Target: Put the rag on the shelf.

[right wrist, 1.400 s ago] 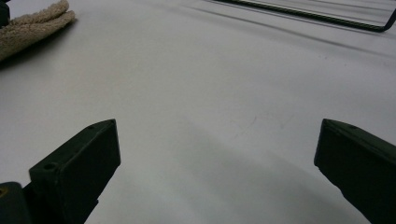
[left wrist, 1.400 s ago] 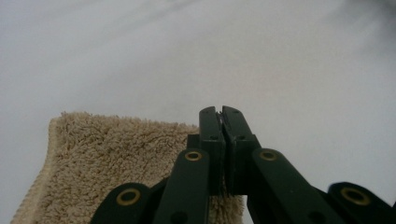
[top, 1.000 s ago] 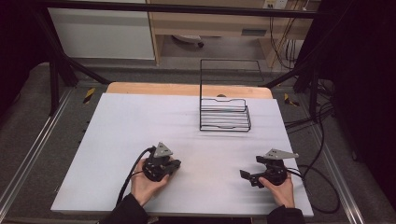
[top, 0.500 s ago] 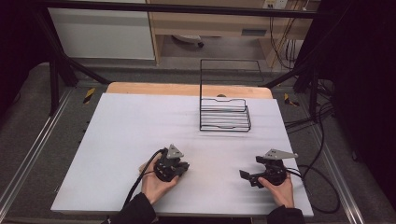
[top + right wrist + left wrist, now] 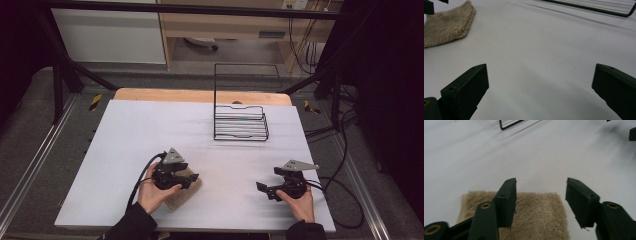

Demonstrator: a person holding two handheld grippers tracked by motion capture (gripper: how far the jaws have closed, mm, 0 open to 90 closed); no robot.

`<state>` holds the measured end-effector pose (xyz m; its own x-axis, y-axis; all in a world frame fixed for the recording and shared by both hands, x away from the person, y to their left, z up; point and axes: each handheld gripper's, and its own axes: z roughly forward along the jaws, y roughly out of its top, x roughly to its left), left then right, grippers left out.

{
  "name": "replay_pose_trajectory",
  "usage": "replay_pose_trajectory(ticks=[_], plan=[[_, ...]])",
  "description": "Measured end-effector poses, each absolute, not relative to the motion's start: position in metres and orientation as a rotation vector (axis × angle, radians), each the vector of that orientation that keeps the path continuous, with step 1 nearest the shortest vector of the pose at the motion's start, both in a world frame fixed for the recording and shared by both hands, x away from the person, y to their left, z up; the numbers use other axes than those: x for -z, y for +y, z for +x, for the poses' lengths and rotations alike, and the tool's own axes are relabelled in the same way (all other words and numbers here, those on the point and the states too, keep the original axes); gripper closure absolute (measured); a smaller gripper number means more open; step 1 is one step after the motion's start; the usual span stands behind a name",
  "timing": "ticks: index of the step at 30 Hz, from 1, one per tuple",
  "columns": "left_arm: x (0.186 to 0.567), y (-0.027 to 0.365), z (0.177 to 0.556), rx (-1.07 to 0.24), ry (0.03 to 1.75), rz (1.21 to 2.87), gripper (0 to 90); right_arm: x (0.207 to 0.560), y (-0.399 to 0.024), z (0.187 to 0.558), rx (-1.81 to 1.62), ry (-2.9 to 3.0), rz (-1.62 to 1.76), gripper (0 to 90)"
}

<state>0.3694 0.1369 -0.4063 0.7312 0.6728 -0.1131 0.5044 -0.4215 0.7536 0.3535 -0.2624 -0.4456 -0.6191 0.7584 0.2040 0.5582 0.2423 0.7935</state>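
- My left gripper [image 5: 187,178] has moved right, fingers [image 5: 506,197] spread above a tan cloth [image 5: 536,220] newly on the desk [image 5: 150,130].
- Right gripper [image 5: 264,188] unchanged, fingers apart, empty.

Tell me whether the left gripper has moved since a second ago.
Yes. The left gripper has shifted right, toward the wire rack's side, and now sits over a tan cloth.

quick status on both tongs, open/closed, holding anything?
Left tongs: open, jaws over the tan folded cloth, not gripping it.
Right tongs: open wide, nothing between the jaws, above the bare white table.
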Motion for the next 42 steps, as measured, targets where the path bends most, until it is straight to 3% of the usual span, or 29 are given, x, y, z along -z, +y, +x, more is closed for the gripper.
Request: replay_pose_trajectory(ticks=[5, 15, 23, 32, 38, 42], plan=[[0.402, 0.165, 0.370, -0.305, 0.921, 2.102, 27.8, 0.446, -0.261, 0.354, -1.320, 2.285, 1.242, 1.4], [0.412, 0.215, 0.363, -0.346, 0.998, 2.083, 14.8, 0.445, -0.256, 0.354, -1.290, 2.291, 1.255, 1.4], [0.425, 0.232, 0.359, -0.323, 1.027, 2.109, 13.2, 0.442, -0.240, 0.353, -1.280, 2.294, 1.237, 1.6], [0.434, 0.238, 0.366, -0.328, 1.067, 2.128, 36.0, 0.437, -0.206, 0.355, -1.305, 2.302, 1.217, 2.8], [0.435, 0.240, 0.367, -0.300, 1.066, 2.142, 57.6, 0.435, -0.172, 0.356, -1.286, 2.322, 1.210, 4.8], [0.437, 0.240, 0.368, -0.285, 1.080, 2.145, 64.6, 0.435, -0.148, 0.357, -1.282, 2.352, 1.199, 8.3]])
